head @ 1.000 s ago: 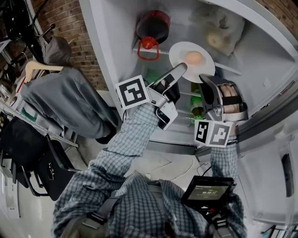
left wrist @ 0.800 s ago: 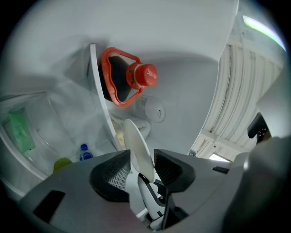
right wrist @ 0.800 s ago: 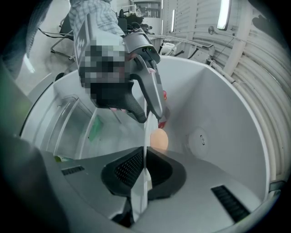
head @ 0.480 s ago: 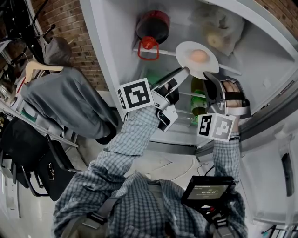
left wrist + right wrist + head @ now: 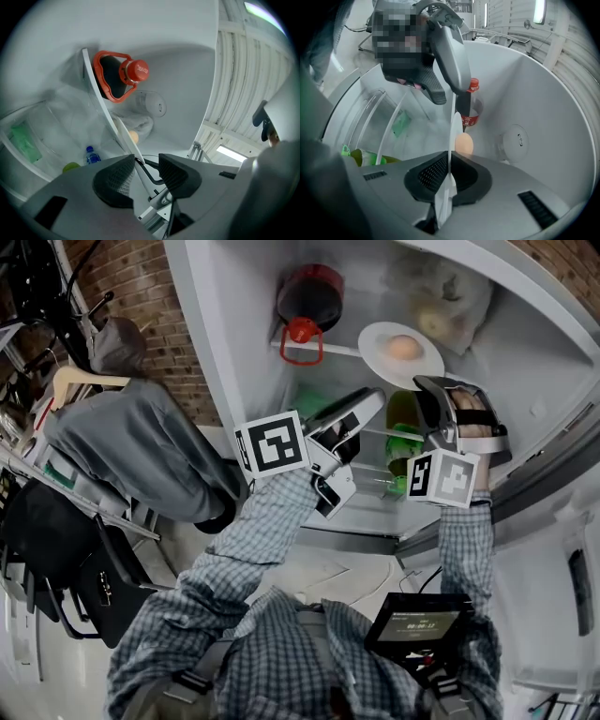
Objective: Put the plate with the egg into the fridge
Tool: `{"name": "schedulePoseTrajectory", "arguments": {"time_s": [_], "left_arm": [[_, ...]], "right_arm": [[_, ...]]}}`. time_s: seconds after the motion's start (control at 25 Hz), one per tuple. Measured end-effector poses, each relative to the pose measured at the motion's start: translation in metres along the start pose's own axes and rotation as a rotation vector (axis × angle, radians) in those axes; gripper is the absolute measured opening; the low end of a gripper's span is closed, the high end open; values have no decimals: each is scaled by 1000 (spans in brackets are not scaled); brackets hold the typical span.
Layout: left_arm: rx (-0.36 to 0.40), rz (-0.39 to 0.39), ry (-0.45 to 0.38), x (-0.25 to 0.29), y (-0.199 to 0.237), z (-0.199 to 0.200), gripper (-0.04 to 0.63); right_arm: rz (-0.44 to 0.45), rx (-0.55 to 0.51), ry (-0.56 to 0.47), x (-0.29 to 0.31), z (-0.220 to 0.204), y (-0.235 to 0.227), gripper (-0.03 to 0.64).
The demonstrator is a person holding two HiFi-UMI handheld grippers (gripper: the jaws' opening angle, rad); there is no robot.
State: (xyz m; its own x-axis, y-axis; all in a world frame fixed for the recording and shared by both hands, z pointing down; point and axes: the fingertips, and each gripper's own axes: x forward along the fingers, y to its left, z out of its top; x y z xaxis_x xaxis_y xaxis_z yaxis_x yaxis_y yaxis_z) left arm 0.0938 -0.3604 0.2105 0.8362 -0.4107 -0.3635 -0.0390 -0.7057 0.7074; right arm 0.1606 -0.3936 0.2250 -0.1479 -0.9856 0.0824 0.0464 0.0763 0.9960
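A white plate [image 5: 386, 360] with a tan egg [image 5: 404, 347] on it lies over the glass shelf [image 5: 337, 350] inside the open fridge. My right gripper [image 5: 428, 385] is shut on the plate's near rim; in the right gripper view the rim [image 5: 451, 140] runs between the pads, with the egg [image 5: 463, 143] beyond. My left gripper [image 5: 373, 397] stands open just below and left of the plate. In the left gripper view the plate's edge [image 5: 125, 136] ends near the left pad, and neither pad presses on it.
A dark jug with a red cap [image 5: 307, 298] hangs over the shelf's left end. A clear bag of food [image 5: 439, 298] lies behind the plate. Green items and bottles [image 5: 403, 442] fill the drawer below. The fridge door [image 5: 548, 521] is at right, a clothes rack [image 5: 84, 418] at left.
The plate with the egg has moved right and deeper onto the shelf with my right gripper. My left gripper has come off the rim and dropped back slightly.
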Motion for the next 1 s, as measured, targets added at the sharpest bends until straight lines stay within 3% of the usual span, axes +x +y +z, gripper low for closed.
{"name": "schedulePoseTrajectory", "arguments": {"time_s": [1.0], "left_arm": [[1, -26, 35, -12, -12, -8, 143]], "right_arm": [[58, 0, 16, 33, 2, -7, 20]]}}
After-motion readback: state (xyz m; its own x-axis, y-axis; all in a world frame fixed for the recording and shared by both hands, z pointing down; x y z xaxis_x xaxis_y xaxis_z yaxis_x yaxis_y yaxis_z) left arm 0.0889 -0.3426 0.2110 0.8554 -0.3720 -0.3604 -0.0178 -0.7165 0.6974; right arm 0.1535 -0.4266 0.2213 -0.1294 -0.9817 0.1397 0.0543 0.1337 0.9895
